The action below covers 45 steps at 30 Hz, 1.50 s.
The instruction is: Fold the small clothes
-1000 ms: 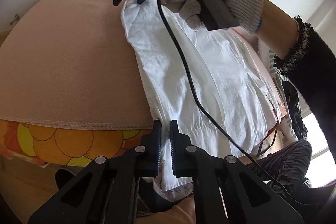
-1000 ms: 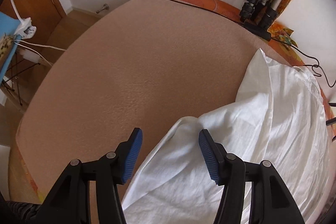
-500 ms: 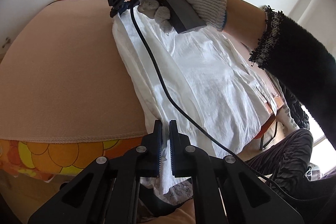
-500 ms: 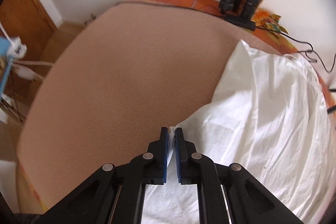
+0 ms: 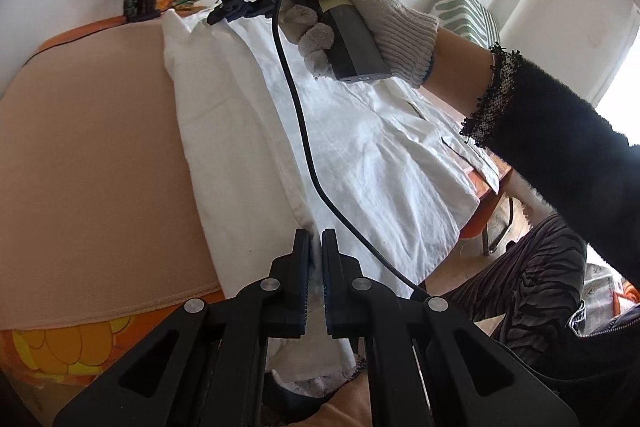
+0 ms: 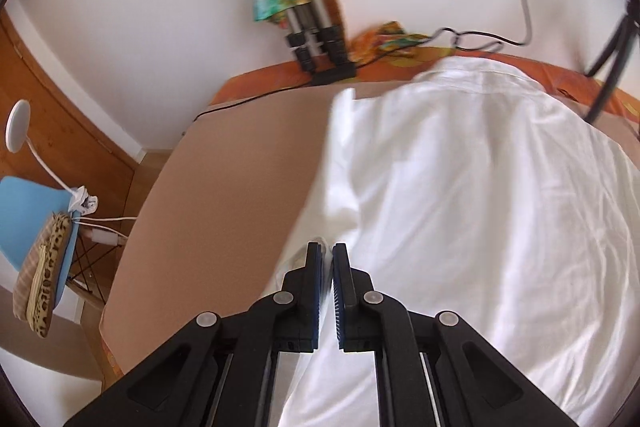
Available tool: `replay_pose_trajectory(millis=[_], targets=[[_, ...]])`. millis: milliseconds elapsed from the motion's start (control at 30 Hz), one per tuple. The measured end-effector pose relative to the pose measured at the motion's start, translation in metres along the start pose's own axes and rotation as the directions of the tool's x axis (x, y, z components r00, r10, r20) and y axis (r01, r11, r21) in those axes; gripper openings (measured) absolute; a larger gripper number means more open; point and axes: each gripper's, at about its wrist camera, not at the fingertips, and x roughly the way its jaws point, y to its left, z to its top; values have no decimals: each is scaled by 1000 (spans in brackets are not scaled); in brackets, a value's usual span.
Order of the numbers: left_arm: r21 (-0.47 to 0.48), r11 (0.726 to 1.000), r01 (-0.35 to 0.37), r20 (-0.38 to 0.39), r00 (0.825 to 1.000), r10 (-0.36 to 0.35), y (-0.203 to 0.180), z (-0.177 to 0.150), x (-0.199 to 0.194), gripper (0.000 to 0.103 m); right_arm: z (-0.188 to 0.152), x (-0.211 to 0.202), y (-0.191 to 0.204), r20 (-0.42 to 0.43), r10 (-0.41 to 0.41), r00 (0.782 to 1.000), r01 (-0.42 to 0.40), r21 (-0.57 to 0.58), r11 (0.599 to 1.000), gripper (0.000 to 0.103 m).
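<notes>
Pinching the white shirt's [image 5: 360, 163] long edge at both ends, the left claw [image 5: 315, 251] and right claw [image 6: 327, 259] are each pressed together on cloth, probably to carry one side over. Creased and thin, the shirt lies on the worktop [image 5: 88, 155] beside its orange rim.

The shirt [image 5: 352, 155] lies spread on the right part of the counter [image 5: 88, 155], its right edge hanging over the counter's side. The left gripper [image 5: 315, 247] sits at the shirt's near edge, the right gripper [image 5: 224, 11] at its far end. Tripod legs [image 6: 316, 47] stand behind the counter by the wall. A chair [image 6: 28, 211] stands left of the counter, a pouch [image 6: 40, 283] on it.
</notes>
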Motion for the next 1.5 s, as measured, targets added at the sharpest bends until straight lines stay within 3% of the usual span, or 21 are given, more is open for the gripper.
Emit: replay_pose_trajectory(millis=[133,233,367,467,533,667,767,833,967,1100,1200,1333,1433,1500], targets=[[44,999,25,-27,999,-24,-12,1,8,4,-8,1,-29,-26,0,1000,1,29,1000,3],[43,994,100,-88,992,-96,-17,-3,13,4,-16,5,-40,-49,-2,999,3,26,1000,2],[-12,983,185,-51,981,-186,-11,-2,-12,11,-20,13,-52,-63,-17,998,18,16,1000,2],[-16,994,105,5,994,-105,4,1,-27,11,-21,17,-51,-81,-43,996,42,-13,999,3],[-68,996,53,13,999,-53,23,2,-29,11,-22,13,-48,-71,-57,996,54,-42,998,3],[-153,988,9,-51,999,-17,49,-2,-14,11,-30,-9,-47,-63,-47,997,44,-49,998,32],[-175,984,12,-106,994,-31,54,-12,-2,13,-52,-33,-45,-86,30,996,-33,-34,999,38],[-168,986,6,-120,992,-27,51,-19,0,18,-76,-46,-41,-129,96,987,-100,-21,995,38],[-157,988,3,-109,994,-20,49,-21,-7,18,-132,-59,-29,-213,177,961,-186,-25,982,40],[-126,992,-28,-112,994,14,45,-21,-6,18,-167,-55,-21,-267,198,943,-207,-8,978,42],[-131,991,-34,-115,993,19,46,-22,-2,18,-180,-57,-15,-246,186,951,-198,-26,980,43],[-129,991,-43,-108,994,30,45,-22,-4,18,-189,-55,-8,-266,246,932,-256,-1,967,41],[-117,992,-55,-106,993,42,41,-22,-3,18,-197,-58,-2,-264,245,933,-261,-27,965,35],[-105,993,-60,-103,993,49,39,-21,-3,18,-199,-57,-3,-278,272,921,-285,-5,959,4]])
